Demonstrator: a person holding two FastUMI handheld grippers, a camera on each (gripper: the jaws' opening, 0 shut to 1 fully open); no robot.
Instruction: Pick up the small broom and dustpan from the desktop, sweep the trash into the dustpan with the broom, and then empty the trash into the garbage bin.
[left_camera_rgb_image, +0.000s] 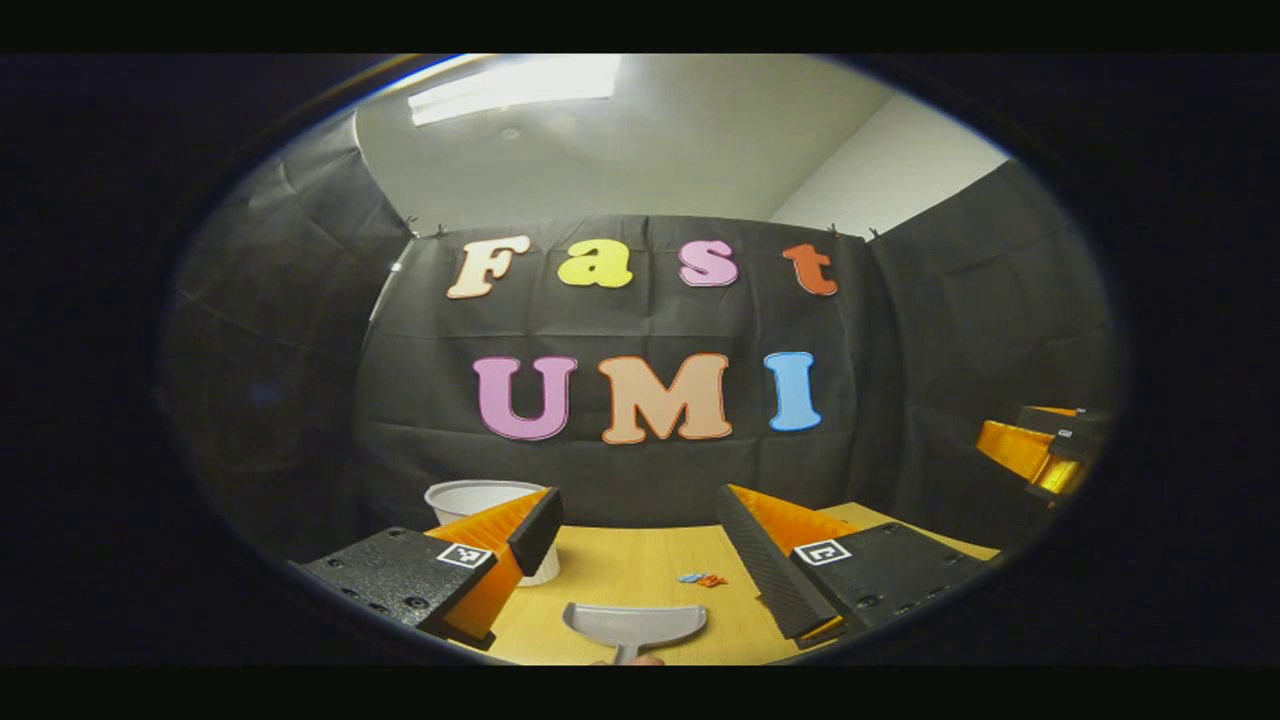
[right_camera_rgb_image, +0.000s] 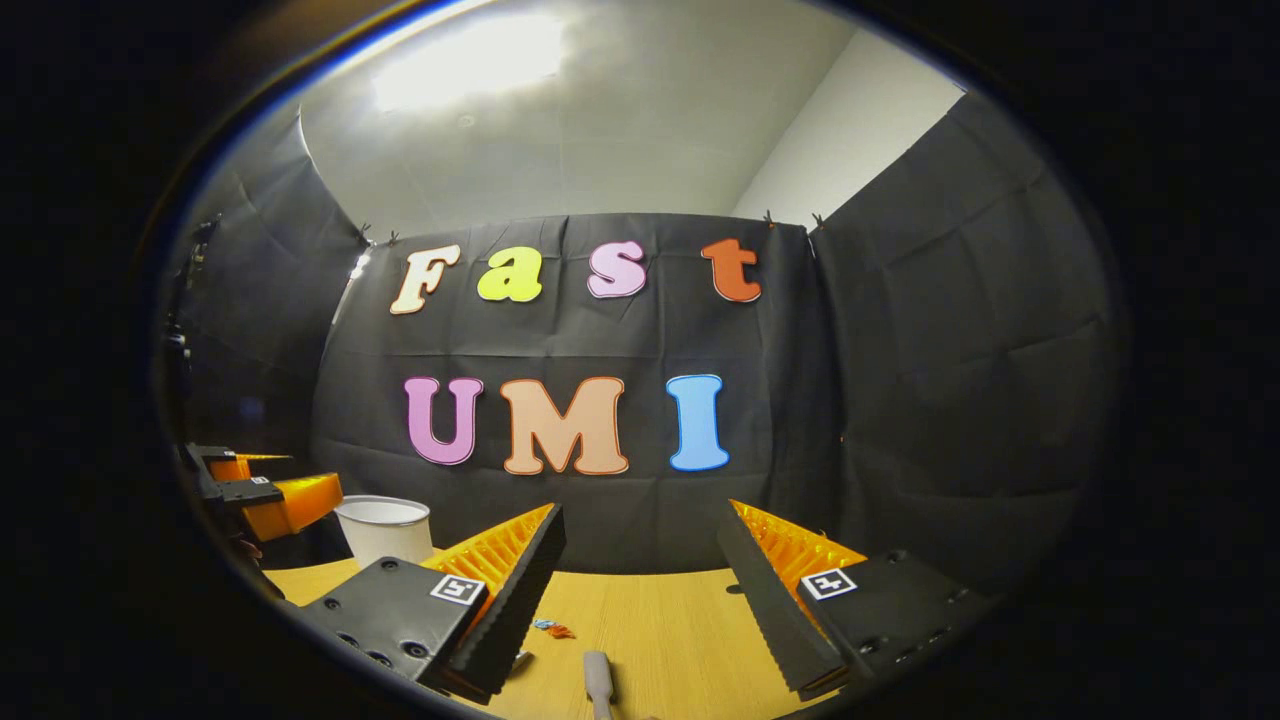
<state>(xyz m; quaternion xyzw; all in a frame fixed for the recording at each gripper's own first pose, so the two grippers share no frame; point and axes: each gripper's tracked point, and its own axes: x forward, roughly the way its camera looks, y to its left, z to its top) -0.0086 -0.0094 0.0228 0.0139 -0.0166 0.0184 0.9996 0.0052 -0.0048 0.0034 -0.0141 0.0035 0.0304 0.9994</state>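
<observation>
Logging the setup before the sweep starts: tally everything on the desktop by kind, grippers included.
Grippers: 2, left gripper and right gripper, both open and holding nothing
Dustpans: 1, grey dustpan
Broom handles: 1, grey handle; bristles out of sight
Bins: 1, white garbage bin
Trash clusters: 1, small blue and orange scraps
Total: 6

Left gripper (left_camera_rgb_image: 640, 545): jaws spread wide, nothing between them, held level and raised, pointing forward. Right gripper (right_camera_rgb_image: 640, 565): jaws likewise spread wide and holding nothing, same forward attitude. Each gripper appears at the edge of the other's view, the two standing side by side, well apart.
</observation>
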